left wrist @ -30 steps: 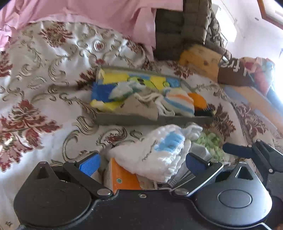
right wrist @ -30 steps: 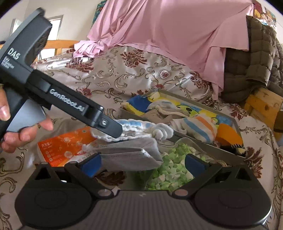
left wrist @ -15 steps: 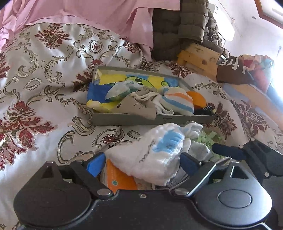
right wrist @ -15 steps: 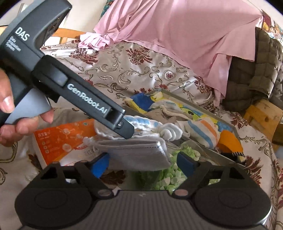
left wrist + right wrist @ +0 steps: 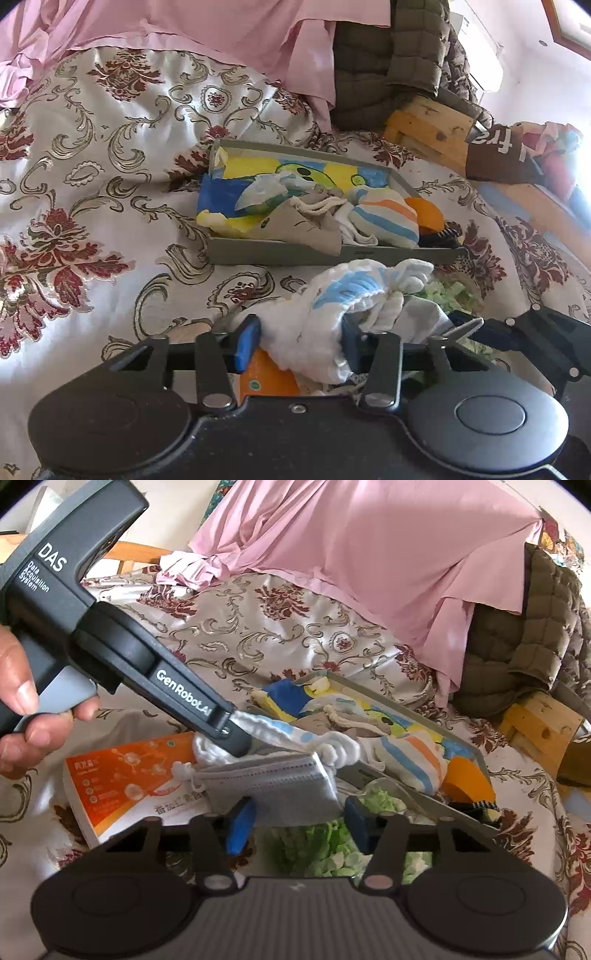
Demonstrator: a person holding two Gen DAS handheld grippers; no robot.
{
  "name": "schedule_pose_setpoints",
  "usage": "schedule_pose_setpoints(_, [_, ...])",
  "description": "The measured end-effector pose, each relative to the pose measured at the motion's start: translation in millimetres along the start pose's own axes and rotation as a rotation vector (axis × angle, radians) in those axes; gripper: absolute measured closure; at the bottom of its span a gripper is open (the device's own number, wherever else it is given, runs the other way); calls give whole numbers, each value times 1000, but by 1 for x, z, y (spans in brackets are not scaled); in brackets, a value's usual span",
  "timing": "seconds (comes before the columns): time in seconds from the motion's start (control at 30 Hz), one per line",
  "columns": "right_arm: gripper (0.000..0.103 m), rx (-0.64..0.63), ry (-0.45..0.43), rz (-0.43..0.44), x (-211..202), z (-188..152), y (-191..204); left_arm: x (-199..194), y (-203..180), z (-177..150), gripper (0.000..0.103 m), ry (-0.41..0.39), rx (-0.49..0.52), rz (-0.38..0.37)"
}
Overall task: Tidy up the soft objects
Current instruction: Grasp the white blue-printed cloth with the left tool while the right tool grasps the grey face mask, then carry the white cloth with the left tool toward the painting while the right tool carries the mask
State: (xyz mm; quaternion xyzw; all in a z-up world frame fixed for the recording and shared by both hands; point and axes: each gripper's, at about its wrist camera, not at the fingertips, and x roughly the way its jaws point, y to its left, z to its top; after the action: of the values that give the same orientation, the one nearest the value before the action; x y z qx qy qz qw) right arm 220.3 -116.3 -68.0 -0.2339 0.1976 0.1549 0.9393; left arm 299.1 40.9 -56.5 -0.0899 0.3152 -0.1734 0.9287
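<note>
My left gripper (image 5: 299, 341) is shut on a white knitted cloth with blue stripes (image 5: 332, 302) and holds it just in front of the grey tray (image 5: 280, 254). In the right wrist view the left gripper (image 5: 236, 738) pinches that same white cloth (image 5: 295, 734). My right gripper (image 5: 297, 821) is shut on a folded grey face mask (image 5: 269, 782), which hangs below the white cloth. The tray (image 5: 406, 716) holds several soft items, among them a striped sock (image 5: 384, 218) and a yellow and blue cloth (image 5: 258, 173).
An orange and white packet (image 5: 122, 775) lies on the floral bedspread (image 5: 92, 184) under the left gripper. A bag of green foam bits (image 5: 332, 845) sits below the mask. A pink sheet (image 5: 369, 554), a quilted olive jacket (image 5: 524, 635) and a wooden block (image 5: 432, 129) lie behind.
Both grippers' fingers have closed inward, the left on the white cloth and the right on the grey mask. Both have lifted slightly.
</note>
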Motion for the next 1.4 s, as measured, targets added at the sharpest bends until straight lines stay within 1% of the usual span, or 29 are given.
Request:
schedule_pose_setpoints(0.03, [57,5,-2,-5,0,0,-1,-1,0,0,64,-3,-5,5])
schedule_pose_setpoints(0.1, [67,11,-7,-11,-1,1,-3,-2,1,1,75,-6,-18,9])
schedule_pose_setpoints(0.13, [70,14,-13,-13,-2,1,-3,-3,0,1,77,-7,-20,10])
schedule_pose_setpoints(0.17, [78,18,-22,-15,-4,2,-4,-4,-1,1,81,-9,-18,11])
schedule_pose_setpoints(0.2, [82,25,-32,-11,-6,3,-6,-5,-2,1,85,-11,-13,12])
schedule_pose_setpoints(0.3, [87,36,-52,-5,-11,5,-9,-10,-7,1,92,-23,-6,5])
schedule_pose_setpoints(0.47, [93,56,-86,-35,-24,9,-14,-26,-16,4,92,-50,-25,-11])
schedule_pose_setpoints(0.63, [93,113,-85,-90,-38,11,-29,-45,-22,5,93,-67,-41,10])
schedule_pose_setpoints(0.77, [93,201,-45,-127,-46,8,-48,-58,-28,2,93,-63,-36,35])
schedule_pose_setpoints(0.87, [93,281,-3,-137,-48,4,-65,-67,-31,-3,93,-41,-42,45])
schedule_pose_setpoints(0.97, [92,358,38,-122,-49,-2,-80,-74,-36,-11,93,0,-37,74])
schedule_pose_setpoints(1.03, [92,383,57,-109,-50,-5,-85,-79,-39,-16,93,21,-42,93])
schedule_pose_setpoints(1.17, [89,392,76,-86,-48,-7,-86,-86,-41,-22,93,46,-48,123])
schedule_pose_setpoints(1.27, [86,386,86,-72,-47,-7,-80,-86,-40,-24,90,49,-38,136])
schedule_pose_setpoints(1.33, [85,386,95,-66,-45,-7,-80,-82,-38,-24,87,66,-40,147])
schedule_pose_setpoints(1.37, [83,391,98,-59,-44,-7,-79,-80,-36,-25,85,74,-46,147])
schedule_pose_setpoints(1.4, [78,398,100,-52,-43,-7,-79,-78,-34,-26,83,83,-55,142])
